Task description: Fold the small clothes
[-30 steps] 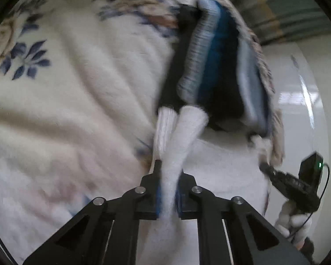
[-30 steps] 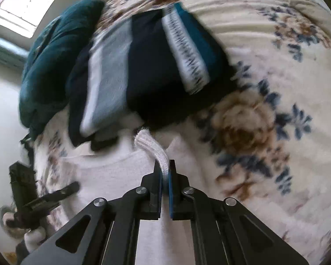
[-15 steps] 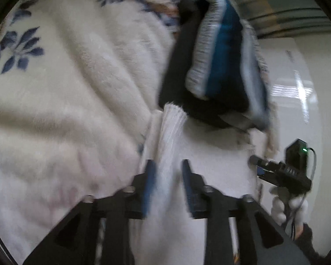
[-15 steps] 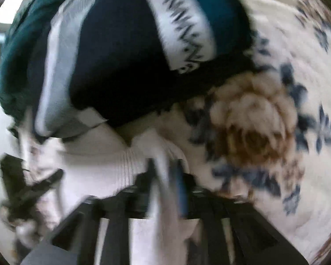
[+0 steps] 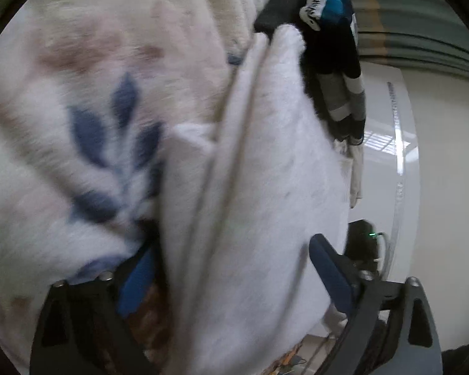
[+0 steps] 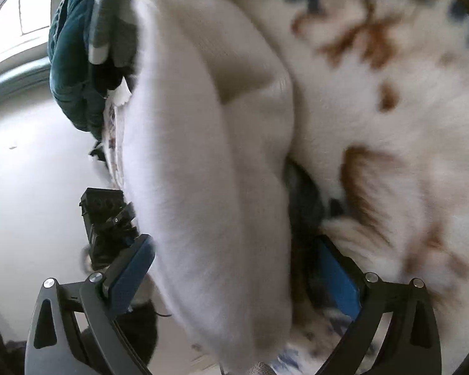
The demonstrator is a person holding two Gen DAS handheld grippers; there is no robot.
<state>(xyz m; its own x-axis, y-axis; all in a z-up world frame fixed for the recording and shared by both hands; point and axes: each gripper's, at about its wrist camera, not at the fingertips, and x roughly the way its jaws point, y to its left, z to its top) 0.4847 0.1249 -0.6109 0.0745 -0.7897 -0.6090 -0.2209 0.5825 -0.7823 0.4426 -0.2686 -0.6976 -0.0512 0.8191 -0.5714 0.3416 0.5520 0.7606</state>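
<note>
A white knitted garment point(image 5: 259, 187) lies folded on the floral blanket point(image 5: 78, 78), filling the middle of both wrist views; it also shows in the right wrist view point(image 6: 203, 156). My left gripper point(image 5: 234, 278) is open wide, its blue pads on either side of the garment, not clamping it. My right gripper point(image 6: 234, 275) is open wide too, straddling the same garment. A folded dark blue striped sweater point(image 5: 331, 40) lies just beyond the white garment.
A teal cloth point(image 6: 68, 72) lies at the bed's edge past the sweater. The white floor point(image 5: 437, 172) is beside the bed. The other gripper's black body point(image 6: 106, 218) shows at the side of the right view.
Both grippers were shut on the white garment's edge and have opened wide. Both have moved down close to the garment, which now lies folded on the blanket.
</note>
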